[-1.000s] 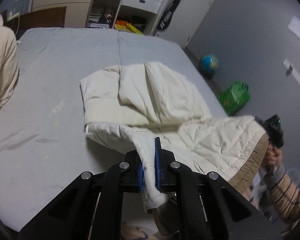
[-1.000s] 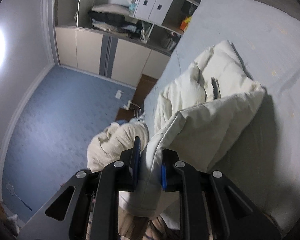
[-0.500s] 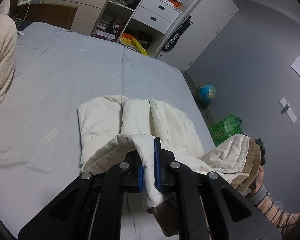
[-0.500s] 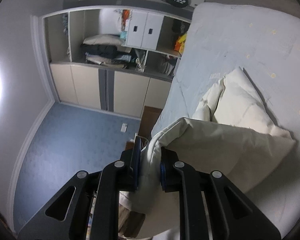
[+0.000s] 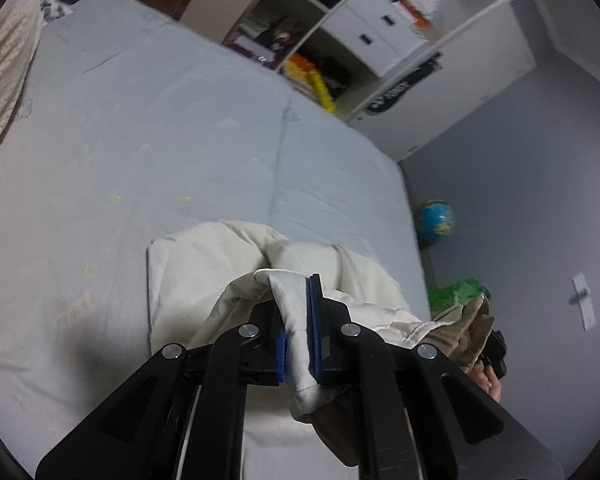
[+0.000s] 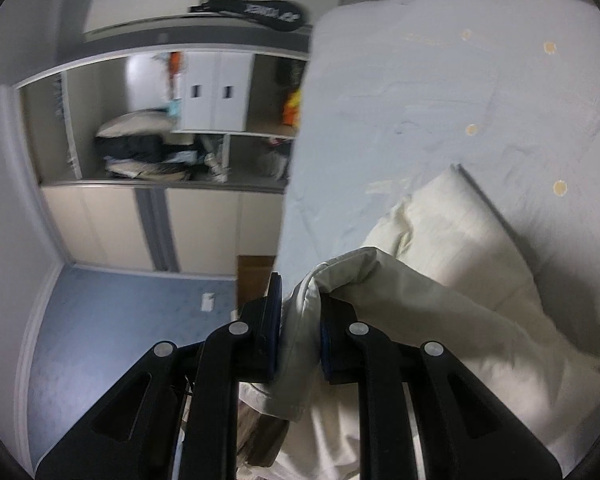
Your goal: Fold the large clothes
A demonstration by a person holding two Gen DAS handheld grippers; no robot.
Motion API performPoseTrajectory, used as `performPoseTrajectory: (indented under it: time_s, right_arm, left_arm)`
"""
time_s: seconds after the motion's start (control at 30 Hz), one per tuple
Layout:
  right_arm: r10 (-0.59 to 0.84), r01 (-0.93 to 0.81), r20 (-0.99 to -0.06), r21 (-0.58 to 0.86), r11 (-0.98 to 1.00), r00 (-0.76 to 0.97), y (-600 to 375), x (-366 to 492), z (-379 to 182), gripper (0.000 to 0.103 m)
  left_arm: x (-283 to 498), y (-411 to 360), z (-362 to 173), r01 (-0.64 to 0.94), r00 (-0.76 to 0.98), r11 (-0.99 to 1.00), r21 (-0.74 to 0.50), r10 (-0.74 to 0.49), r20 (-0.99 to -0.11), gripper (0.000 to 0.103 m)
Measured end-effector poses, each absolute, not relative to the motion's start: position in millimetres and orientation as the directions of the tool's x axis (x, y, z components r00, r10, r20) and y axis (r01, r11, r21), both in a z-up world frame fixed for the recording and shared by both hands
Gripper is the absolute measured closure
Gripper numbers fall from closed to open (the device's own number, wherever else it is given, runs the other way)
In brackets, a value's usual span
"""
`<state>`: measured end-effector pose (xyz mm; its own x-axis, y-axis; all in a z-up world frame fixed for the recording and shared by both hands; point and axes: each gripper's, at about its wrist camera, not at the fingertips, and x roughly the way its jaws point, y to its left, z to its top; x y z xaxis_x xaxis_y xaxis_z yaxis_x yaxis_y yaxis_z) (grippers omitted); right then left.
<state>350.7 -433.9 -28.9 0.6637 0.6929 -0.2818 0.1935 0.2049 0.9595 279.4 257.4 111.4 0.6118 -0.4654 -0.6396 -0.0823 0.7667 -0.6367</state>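
The left claw [image 5: 298,320] is clamped nearly shut on a bunched edge of the cream padded coat [image 5: 188,276], a pinch of fabric squeezed between its blue pads [image 5: 313,320] and a stub of it sticking out below them toward the camera; the right claw [image 6: 300,320] is likewise closed tight on another fold of the same coat [image 6: 460,280], the cloth rising in a hump between its jaws and draping off to one side; between the two grips the coat's edge hangs lifted and doubled over, a tan lining [image 5: 460,328] showing near a hand [image 5: 486,380] at the edge of the left view; the rest of the coat lies in a thick cream bundle on the pale blue bed [image 5: 140,140], close to the near edge, with the sheet beyond it bare apart from small yellowish spots; a knitted cream blanket [image 5: 0,72] lies at the bed's far corner; past the bed stands a white shelf unit [image 5: 380,40] stuffed with odds and ends, a globe [image 5: 436,220] sits on the floor by the grey wall, a green bag [image 5: 456,294] is near it, and a black racket bag [image 6: 252,10] hangs by the cupboards.
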Motion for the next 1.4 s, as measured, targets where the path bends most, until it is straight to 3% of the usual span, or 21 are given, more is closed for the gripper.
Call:
performPoseTrajectory:
  time_s: [0.27, 0.3, 0.37, 0.4, 0.53, 0.6, 0.7, 0.8, 0.87, 1.0, 1.1, 1.17, 1.3, 1.4]
  right_arm:
    - [0.693, 0.370, -0.402, 0.906, 0.206, 0.598, -421, 389, -88, 0.085]
    - [0.699, 0.380, -0.415, 0.899, 0.218, 0.582, -421, 392, -92, 0.083]
    - [0.720, 0.381, -0.411, 0.899, 0.216, 0.560, -422, 396, -94, 0.069]
    - [0.729, 0.377, -0.402, 0.902, 0.211, 0.554, -424, 395, -94, 0.065]
    - [0.758, 0.353, -0.347, 0.921, 0.165, 0.552, -434, 395, -84, 0.045]
    - [0.760, 0.349, -0.332, 0.926, 0.148, 0.559, -439, 391, -75, 0.038]
    - [0.756, 0.334, -0.282, 0.938, 0.089, 0.590, -444, 390, -58, 0.027]
    - [0.735, 0.231, -0.216, 0.969, 0.083, 0.643, -442, 389, -22, 0.023]
    - [0.734, 0.183, -0.232, 0.972, 0.148, 0.639, -435, 386, -2, 0.023]
    - [0.721, 0.074, -0.401, 0.895, 0.440, 0.566, -396, 384, 37, 0.022]
    - [0.614, -0.104, -0.612, 0.660, 0.744, 0.498, -331, 371, 62, 0.022]
    - [0.532, -0.204, -0.688, 0.503, 0.840, 0.494, -291, 360, 67, 0.023]
    - [0.446, -0.335, -0.749, 0.311, 0.890, 0.489, -231, 337, 55, 0.023]
    - [0.367, -0.374, -0.791, 0.190, 0.908, 0.489, -203, 326, 35, 0.023]
  left_arm:
    - [341, 265, 53, -0.259, 0.502, 0.717, -0.647, -0.473, -0.725, 0.090]
    - [342, 267, 49, -0.269, 0.497, 0.704, -0.657, -0.483, -0.721, 0.088]
    - [340, 272, 48, -0.275, 0.505, 0.669, -0.690, -0.510, -0.696, 0.083]
    - [337, 276, 48, -0.269, 0.516, 0.631, -0.728, -0.544, -0.662, 0.077]
    - [317, 303, 72, -0.185, 0.628, 0.480, -0.858, -0.613, -0.479, 0.023]
    - [303, 316, 88, -0.155, 0.688, 0.480, -0.863, -0.575, -0.443, 0.012]
    - [287, 315, 113, -0.126, 0.687, 0.541, -0.832, -0.557, -0.466, 0.013]
    - [281, 289, 133, -0.068, 0.664, 0.632, -0.772, -0.548, -0.508, 0.013]
    - [279, 258, 142, -0.027, 0.639, 0.700, -0.714, -0.537, -0.550, 0.013]
    - [278, 186, 153, 0.040, 0.635, 0.841, -0.539, -0.438, -0.636, 0.013]
    - [273, 131, 155, 0.100, 0.663, 0.929, -0.355, -0.328, -0.673, 0.012]
    - [275, 98, 150, 0.141, 0.677, 0.958, -0.250, -0.277, -0.681, 0.011]
    - [287, 53, 121, 0.166, 0.664, 0.981, -0.098, -0.185, -0.724, 0.009]
    - [300, 50, 83, 0.110, 0.614, 0.992, -0.057, -0.113, -0.781, 0.008]
